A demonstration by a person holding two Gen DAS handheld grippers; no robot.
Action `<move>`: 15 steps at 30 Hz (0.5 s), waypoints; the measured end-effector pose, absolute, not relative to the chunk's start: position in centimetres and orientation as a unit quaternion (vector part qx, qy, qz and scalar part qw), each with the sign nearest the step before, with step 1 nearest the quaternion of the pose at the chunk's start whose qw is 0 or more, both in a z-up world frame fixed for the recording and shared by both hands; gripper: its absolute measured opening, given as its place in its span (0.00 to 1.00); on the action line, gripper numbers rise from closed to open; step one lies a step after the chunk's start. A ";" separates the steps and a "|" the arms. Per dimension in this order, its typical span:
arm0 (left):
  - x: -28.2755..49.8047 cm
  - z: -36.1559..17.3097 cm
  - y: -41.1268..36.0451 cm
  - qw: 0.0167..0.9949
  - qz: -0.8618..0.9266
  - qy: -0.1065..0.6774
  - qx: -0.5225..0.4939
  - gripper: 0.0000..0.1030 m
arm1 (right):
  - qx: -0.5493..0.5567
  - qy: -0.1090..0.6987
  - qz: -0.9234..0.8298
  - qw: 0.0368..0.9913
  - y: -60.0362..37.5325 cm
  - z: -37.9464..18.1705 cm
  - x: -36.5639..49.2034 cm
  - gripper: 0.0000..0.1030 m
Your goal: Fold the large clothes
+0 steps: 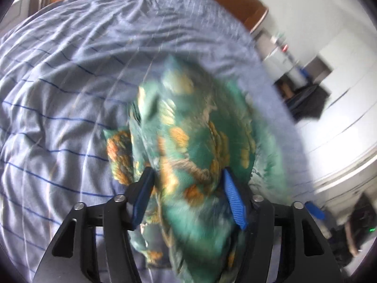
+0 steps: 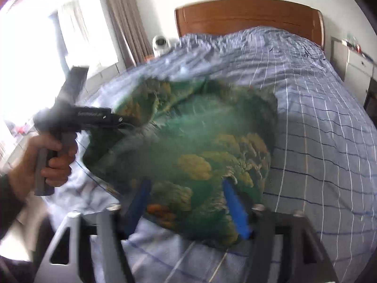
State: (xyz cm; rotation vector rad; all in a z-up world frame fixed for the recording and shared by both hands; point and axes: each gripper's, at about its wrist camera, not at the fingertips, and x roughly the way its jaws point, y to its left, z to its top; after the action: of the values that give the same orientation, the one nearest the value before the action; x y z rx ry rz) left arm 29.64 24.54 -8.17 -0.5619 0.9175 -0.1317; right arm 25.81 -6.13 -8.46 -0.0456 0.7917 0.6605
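A large green garment (image 1: pixel 195 155) with orange and cream leaf print hangs bunched above the bed. My left gripper (image 1: pixel 187 175) has the cloth filling the gap between its blue fingers, which stand wide apart. In the right wrist view the garment (image 2: pixel 207 146) spreads between both grippers, blurred by motion. My right gripper (image 2: pixel 186 186) also has the cloth draped between its wide-set blue fingers. The left gripper (image 2: pixel 122 120), held by a hand, touches the garment's left edge. Whether either gripper clamps the cloth is hidden.
A bed with a blue checked duvet (image 2: pixel 318 122) lies under the garment. A wooden headboard (image 2: pixel 247 16) stands at the far end. A white camera (image 2: pixel 160 42) and curtains are at the left, a nightstand (image 2: pixel 353 61) at the right.
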 end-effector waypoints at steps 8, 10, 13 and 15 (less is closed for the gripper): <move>33.6 -8.6 24.0 0.829 -0.058 0.491 -0.261 0.82 | -0.009 0.348 0.301 0.888 -7.3 -6.0 26.2 0.71; 34.1 -10.9 23.9 0.820 -0.015 0.527 -0.222 0.84 | -0.007 0.359 0.296 0.885 -7.3 -6.6 26.6 0.71; 32.7 -14.4 25.7 0.794 -0.022 0.538 -0.283 0.84 | -0.002 0.402 0.279 0.872 -7.8 -8.3 28.4 0.71; 32.0 -15.7 26.3 0.786 -0.025 0.539 -0.302 0.86 | 0.017 0.428 0.277 0.860 -9.1 -9.4 29.6 0.71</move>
State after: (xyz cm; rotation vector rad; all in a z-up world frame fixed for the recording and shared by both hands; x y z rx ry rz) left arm 31.99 26.34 -15.70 -0.6516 1.1630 -0.0538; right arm 29.61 -9.11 -9.38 0.0350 0.8990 0.5819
